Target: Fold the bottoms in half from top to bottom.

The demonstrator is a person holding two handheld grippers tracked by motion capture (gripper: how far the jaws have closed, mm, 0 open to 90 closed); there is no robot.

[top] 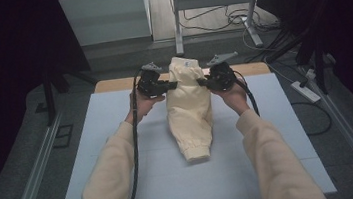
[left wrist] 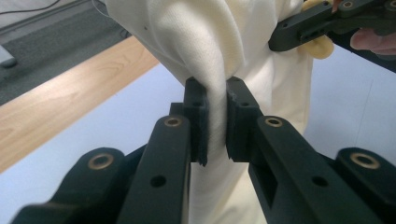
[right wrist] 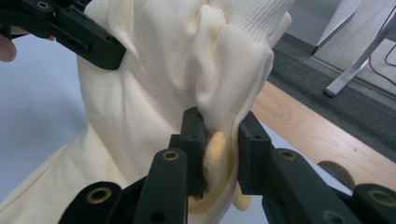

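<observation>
Nearest me, the ribbed cuff end of the cream knit garment [top: 189, 113] (soft, tube-shaped) rests on the white tabletop [top: 118, 136]. Farther up, my left gripper [top: 172, 85] and right gripper [top: 202, 82] each pinch a fabric fold, facing inward, hands level w/ forearms angled in.

The cream garment [top: 189, 109] is cut off at top & bottom edges in both gripper views, so its full shape can't be read there. The fold nipped by the left gripper [left wrist: 216, 119] hides w/e fabric sits deeper between the pads. In the right gripper view the right gripper [right wrist: 219, 154] covers part of a yellowish inner lining; can't tell what that bit is. The label near the garment's top in high view is too small to read.
</observation>
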